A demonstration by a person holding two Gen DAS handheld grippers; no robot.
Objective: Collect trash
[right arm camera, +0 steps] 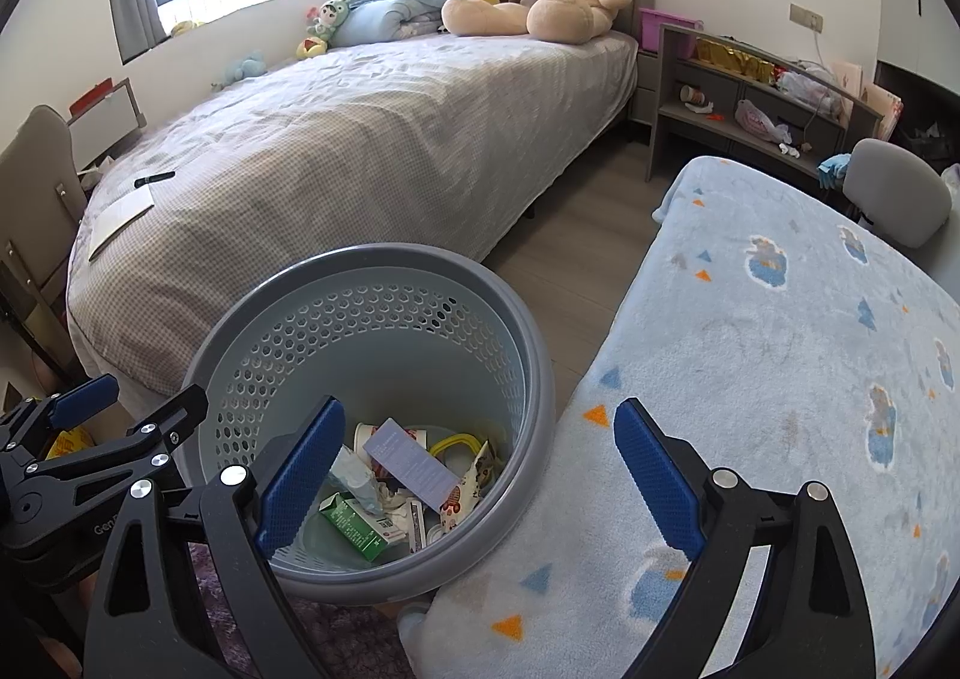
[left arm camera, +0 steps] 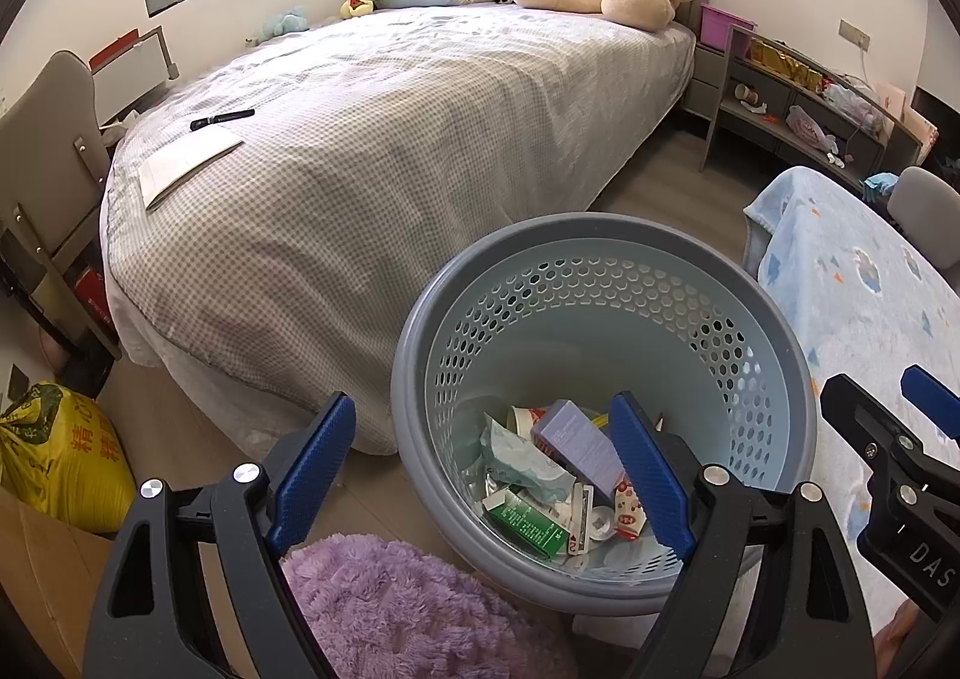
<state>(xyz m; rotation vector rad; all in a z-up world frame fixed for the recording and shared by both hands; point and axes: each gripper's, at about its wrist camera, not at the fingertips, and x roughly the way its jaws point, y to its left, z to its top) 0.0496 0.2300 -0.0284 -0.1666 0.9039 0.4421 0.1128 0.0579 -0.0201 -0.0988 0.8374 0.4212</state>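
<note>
Bin (left arm camera: 414, 379) already holds boxes & wrappers; both tongs, left (left arm camera: 480, 463) & right (right arm camera: 480, 469), apart & empty; blanket looks clear, paper (left arm camera: 186, 163) & pen (left arm camera: 222, 119) left on bed

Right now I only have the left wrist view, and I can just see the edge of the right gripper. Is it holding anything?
Observer: No. The right gripper is open, with nothing between its fingers.
Operator: Where is it pointed?
Observer: It straddles the rim of the basket, with one finger over the trash inside and the other over the blue blanket.
Operator: Part of the basket's inside is hidden for me. What am I missing?
Observer: A yellow loop lies in there, just behind the purple box.
</note>
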